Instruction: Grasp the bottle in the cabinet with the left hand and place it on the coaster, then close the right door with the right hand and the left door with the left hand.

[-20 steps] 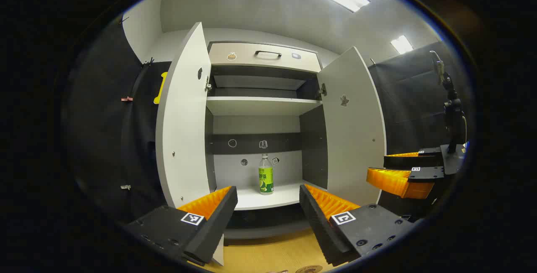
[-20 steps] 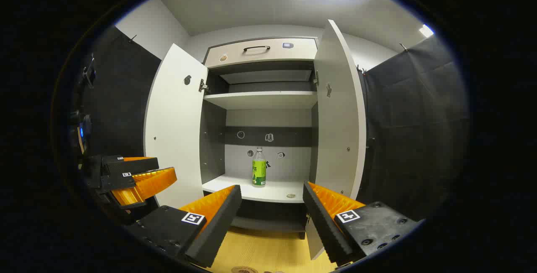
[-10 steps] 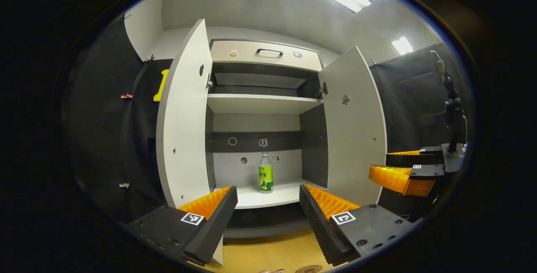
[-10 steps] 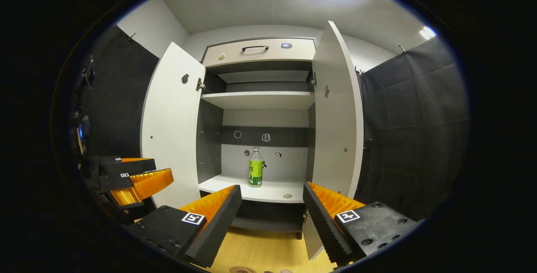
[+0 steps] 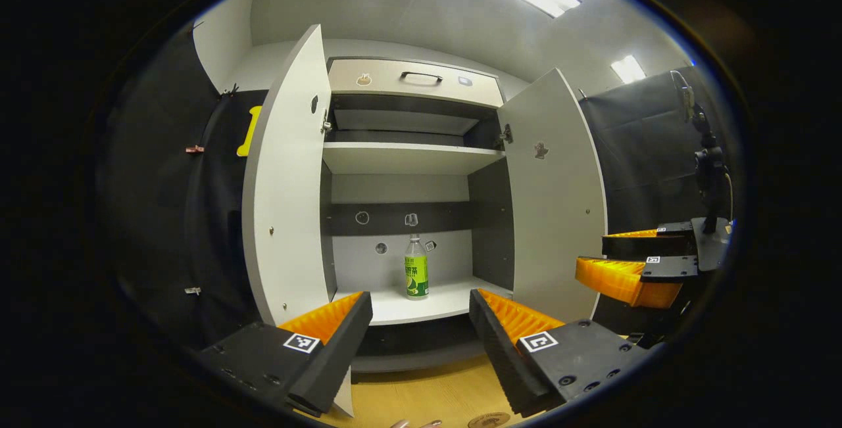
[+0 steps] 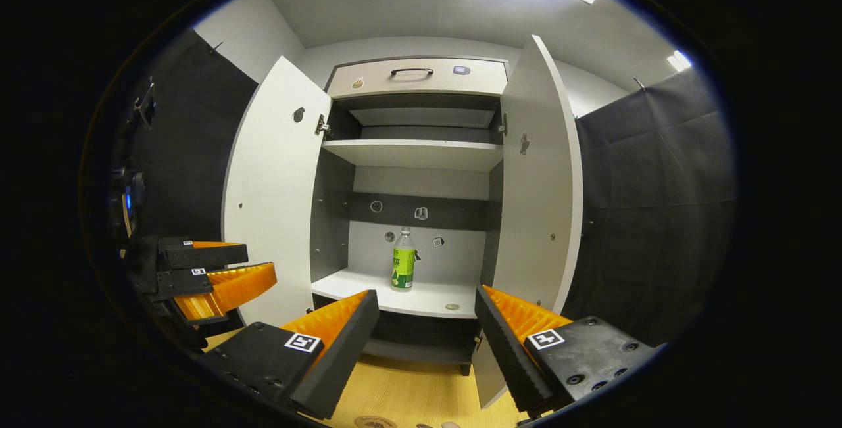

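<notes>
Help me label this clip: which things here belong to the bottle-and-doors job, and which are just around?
Job:
bottle on the lower shelf
coaster
left door, open
right door, open
left gripper, open
right gripper, open

Just around:
drawer
upper shelf
small disc on the lower shelf

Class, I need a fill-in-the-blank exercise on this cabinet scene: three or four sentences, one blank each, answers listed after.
1. The bottle stands upright on the cabinet's ______ shelf.
2. Both cabinet doors, the left door and the right door, are ______.
3. The left gripper has its jaws ______, with nothing between them.
4. The bottle's label is mostly ______ in colour.

Missing words: bottom; open; open; green
</notes>
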`<control>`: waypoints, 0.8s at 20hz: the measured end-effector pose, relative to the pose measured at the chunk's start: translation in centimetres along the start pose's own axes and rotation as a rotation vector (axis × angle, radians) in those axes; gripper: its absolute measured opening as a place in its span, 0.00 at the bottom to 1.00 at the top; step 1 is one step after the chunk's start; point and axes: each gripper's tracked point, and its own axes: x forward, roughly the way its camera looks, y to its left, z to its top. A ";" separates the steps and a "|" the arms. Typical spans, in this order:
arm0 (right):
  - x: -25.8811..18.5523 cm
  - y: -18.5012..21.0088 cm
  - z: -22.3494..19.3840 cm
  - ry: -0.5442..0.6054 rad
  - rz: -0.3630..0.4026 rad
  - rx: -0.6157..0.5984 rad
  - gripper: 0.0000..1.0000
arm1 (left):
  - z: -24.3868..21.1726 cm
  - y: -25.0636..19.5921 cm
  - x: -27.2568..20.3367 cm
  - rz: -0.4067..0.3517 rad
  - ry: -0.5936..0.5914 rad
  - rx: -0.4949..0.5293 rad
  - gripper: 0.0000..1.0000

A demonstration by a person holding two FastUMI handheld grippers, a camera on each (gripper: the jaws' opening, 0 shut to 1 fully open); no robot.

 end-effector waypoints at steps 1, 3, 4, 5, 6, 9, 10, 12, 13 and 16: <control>0.1 0.1 0.0 -0.001 -0.003 0.000 0.98 | 0.0 0.0 0.1 -0.007 -0.001 -0.004 0.94; 0.1 0.2 -0.3 0.005 -0.017 -0.002 0.98 | 0.0 0.1 0.3 -0.021 0.001 -0.011 0.94; 0.1 0.2 -0.4 0.009 -0.024 -0.003 0.98 | 0.1 0.2 0.4 -0.027 0.001 -0.011 0.94; 0.1 0.2 -0.4 0.011 -0.034 -0.004 0.98 | 0.2 0.4 0.4 -0.031 0.001 -0.005 0.94; 0.1 0.1 -0.4 0.011 -0.045 -0.006 0.98 | 0.3 0.6 0.6 -0.032 -0.002 0.007 0.94; -0.3 -0.1 -0.3 0.012 -0.079 -0.013 0.98 | 1.0 1.0 1.2 -0.044 -0.020 0.045 0.94; -0.5 -0.3 -0.3 0.013 -0.092 -0.018 0.98 | 1.2 1.0 1.6 -0.052 -0.024 0.050 0.94; -1.0 -0.6 -0.2 0.016 -0.119 -0.028 0.98 | 1.2 0.9 2.5 -0.069 -0.019 0.056 0.94; -1.4 -0.9 -0.1 0.014 -0.131 -0.033 0.98 | 1.2 0.8 2.7 -0.077 -0.020 0.062 0.94; -2.3 -1.8 0.6 0.002 -0.171 -0.050 0.98 | 1.7 0.4 4.3 -0.092 -0.035 0.048 0.92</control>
